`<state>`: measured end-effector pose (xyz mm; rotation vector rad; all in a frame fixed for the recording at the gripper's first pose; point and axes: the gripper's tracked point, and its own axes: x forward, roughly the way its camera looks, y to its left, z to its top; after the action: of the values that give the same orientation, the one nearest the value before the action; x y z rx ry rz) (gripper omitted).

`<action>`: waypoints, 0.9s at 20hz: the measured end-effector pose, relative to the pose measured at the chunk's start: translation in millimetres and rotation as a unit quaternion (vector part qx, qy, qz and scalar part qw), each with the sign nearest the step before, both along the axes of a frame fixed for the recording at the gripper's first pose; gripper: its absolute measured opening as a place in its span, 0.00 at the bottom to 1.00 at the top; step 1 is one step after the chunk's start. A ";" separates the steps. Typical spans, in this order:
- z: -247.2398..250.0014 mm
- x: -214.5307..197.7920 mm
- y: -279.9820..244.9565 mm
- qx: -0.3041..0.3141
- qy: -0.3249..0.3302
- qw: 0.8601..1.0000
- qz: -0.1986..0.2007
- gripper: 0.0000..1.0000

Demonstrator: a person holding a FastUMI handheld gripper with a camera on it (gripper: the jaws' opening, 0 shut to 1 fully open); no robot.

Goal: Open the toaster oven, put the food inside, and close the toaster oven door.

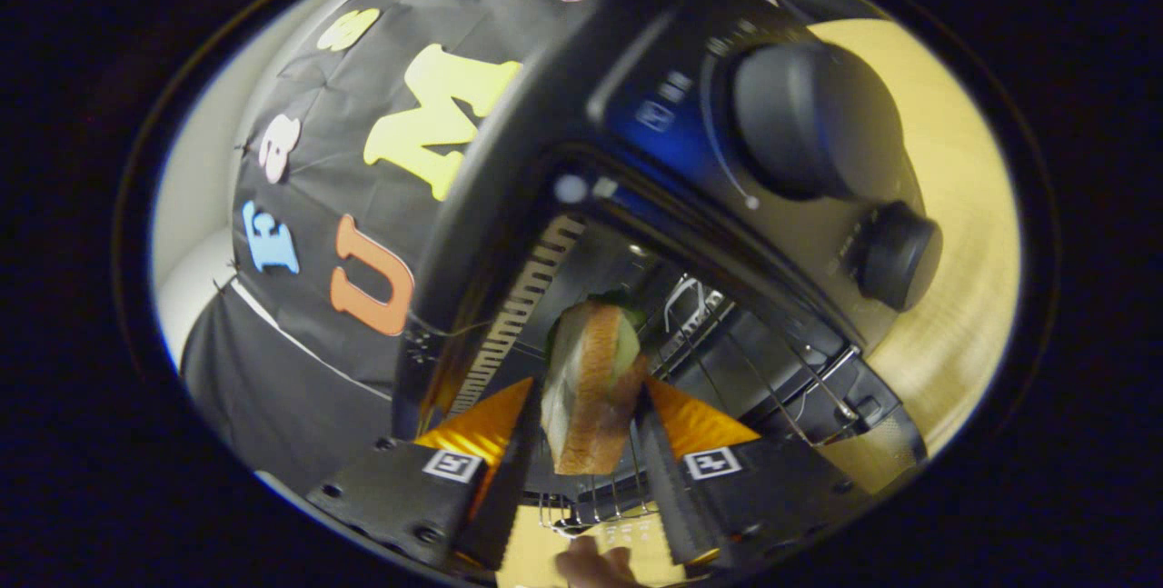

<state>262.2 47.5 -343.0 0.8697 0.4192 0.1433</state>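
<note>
Gripper view: the tongs (pixel 589 406) are clenched on a sandwich (pixel 589 388), poised at the mouth of the open toaster oven (pixel 581 115).

Both fingers (pixel 509 470) press the sandwich's sides, its bread crust facing the camera and a bit of green filling showing at its far end; just beyond it lies the oven's dark cavity with a wire rack (pixel 727 343) inside; two round knobs (pixel 809 115) sit on the oven's control panel beside the opening; the oven stands on a yellow table (pixel 954 206); a person's fingertips (pixel 595 563) show beneath the tongs.
</note>
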 end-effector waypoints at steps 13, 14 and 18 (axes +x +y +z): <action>2.6 -63.6 -15.1 -0.322 0.026 0.945 0.047 1.00; -0.9 -73.9 -16.7 -0.333 0.028 0.941 0.052 1.00; -4.2 -120.5 -10.4 -0.350 0.012 0.934 0.068 1.00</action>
<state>141.6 37.1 -347.2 0.1378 0.5090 0.0975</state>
